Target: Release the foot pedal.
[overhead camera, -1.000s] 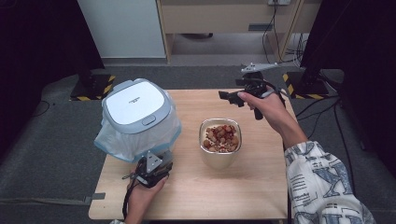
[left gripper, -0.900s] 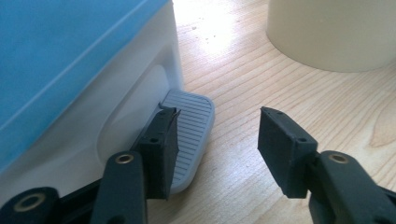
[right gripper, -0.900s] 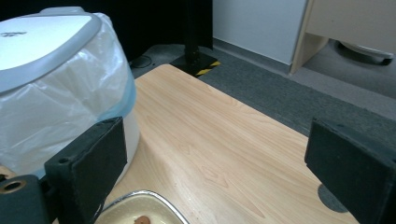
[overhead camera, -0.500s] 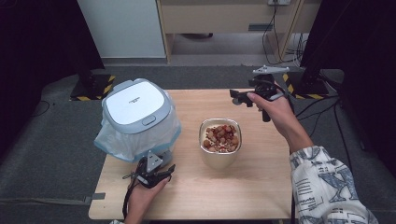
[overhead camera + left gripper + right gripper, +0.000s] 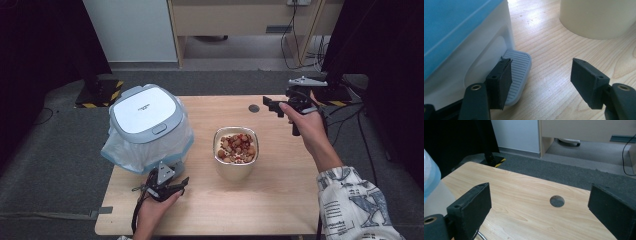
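Two grippers, both released. Our left gripper (image 5: 172, 187) sits low at the near table edge; its jaws have just been opening and now stand wide, with nothing between them. In the left gripper view the left pad is just beside the grey ribbed foot pedal (image 5: 517, 72) of the pedal bin (image 5: 148, 125), maybe grazing it, we cannot tell. The other pad is over bare wood.

Our right gripper (image 5: 272, 106) hangs over the far right of the table (image 5: 280, 200), jaws spread, holding nothing. Its own view looks across bare wood to the cable hole (image 5: 557, 201).

The bin stands on the table's left side, lid down, with a blue-white liner bag (image 5: 120, 152) bulging under the rim. The metal bowl of food scraps (image 5: 236, 150) stands mid-table, just right of the bin and well apart from both grippers.

Progress, our read: early. The pedal is not pressed, the lid is closed, the bowl is full and untouched. Likely left: press the pedal, pick up the bowl, tip the scraps into the bin.
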